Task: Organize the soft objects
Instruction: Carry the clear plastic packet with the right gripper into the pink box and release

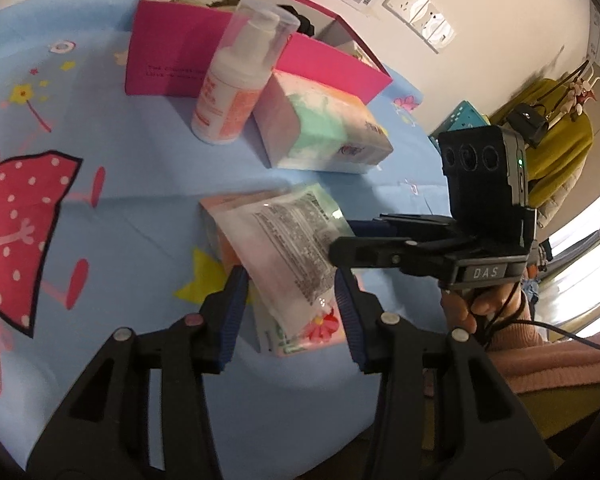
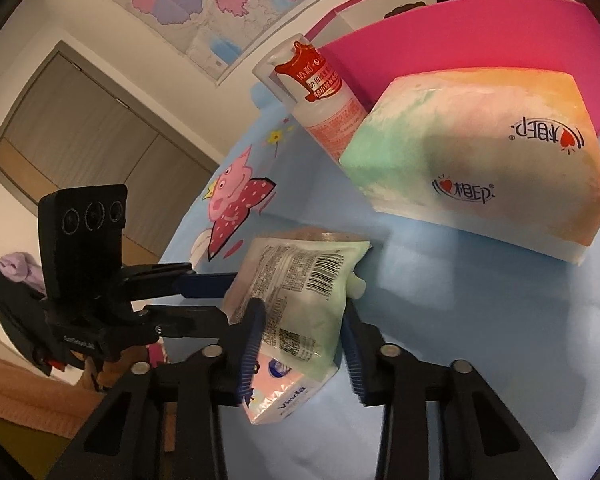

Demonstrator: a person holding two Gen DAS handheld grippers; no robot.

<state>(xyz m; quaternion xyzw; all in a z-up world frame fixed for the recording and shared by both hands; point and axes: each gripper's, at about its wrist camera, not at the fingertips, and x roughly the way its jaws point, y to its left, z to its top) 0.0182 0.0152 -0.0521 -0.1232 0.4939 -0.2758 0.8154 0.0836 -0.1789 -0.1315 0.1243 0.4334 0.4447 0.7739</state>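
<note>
The soft pouch [image 1: 288, 248], a floppy printed sachet with a barcode, lies on top of a small tissue pack [image 2: 278, 398] near the front of the bench [image 1: 140, 184], which wears a blue cartoon cloth. Both claws have come at it from opposite ends. The left claw [image 1: 290, 300] straddles one end, blue pads against the pouch's edges on either side, so it looks pinched, though lightly. The right claw [image 2: 302, 344] straddles the other end; its near pad presses the film, while the far pad seems just at the edge, and I cannot tell if it truly bites.

I'd judge the pouch light, limp and slick: it will sag between two grips and may slide off the pack beneath. Taking it by the sealed edges rather than the puffy middle seems safest.

Behind it sits a larger tissue brick [image 2: 476, 160], touching a pump bottle [image 1: 236, 80], and behind those the open pink box [image 1: 172, 52], the likely home for the soft things.
</note>
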